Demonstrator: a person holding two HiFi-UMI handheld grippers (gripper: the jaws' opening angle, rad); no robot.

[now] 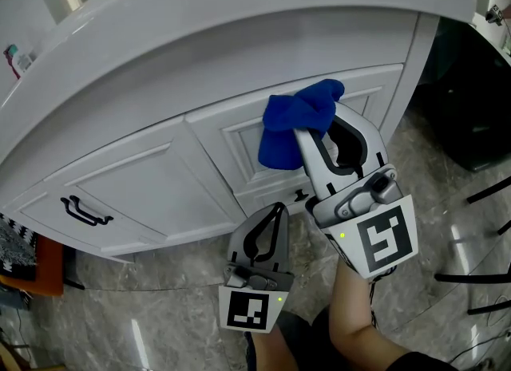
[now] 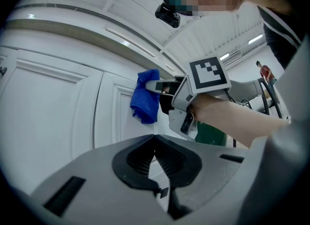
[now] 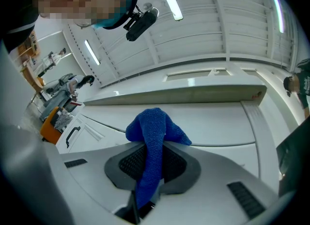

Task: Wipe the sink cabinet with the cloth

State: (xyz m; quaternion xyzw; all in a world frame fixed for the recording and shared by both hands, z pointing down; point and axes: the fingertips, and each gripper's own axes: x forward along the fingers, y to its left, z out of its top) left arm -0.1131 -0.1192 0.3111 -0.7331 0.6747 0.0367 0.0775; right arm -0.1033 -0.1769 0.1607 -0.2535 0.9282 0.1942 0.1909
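The cloth (image 1: 295, 126) is a bright blue terry-type rag with a fuzzy looped pile. It's bunched into a lump, with one corner flopping off toward the upper right. It sits just above the middle of the head view, right at the front of the white sink cabinet (image 1: 144, 178), over the raised door panel (image 1: 239, 142). In the left gripper view it looks like it's up against the door, but I honestly can't tell if it's pressing or just shy of it.

The right claw (image 1: 307, 140) is clamped down on it. In the right gripper view a strip of the cloth (image 3: 154, 142) runs down between the jaws and the rest mushrooms out past the tips. The left claw (image 1: 278, 208) hangs lower in the frame, jaws closed together with nothing in them, tips aimed at the cabinet base.

Handling-wise, my guess is it's light, soft and totally floppy, so it'll drag and fold over as it rubs on the paint. It's not fragile or slippery, and the pile should grab the jaw pads fine. The best hold is deep through a bunched middle like here, with a fat wad out front so fabric meets the door instead of the plastic tips. Grab only an edge and it'd just trail. The black handle (image 1: 86, 211) is way off at lower left, well apart from the cloth.
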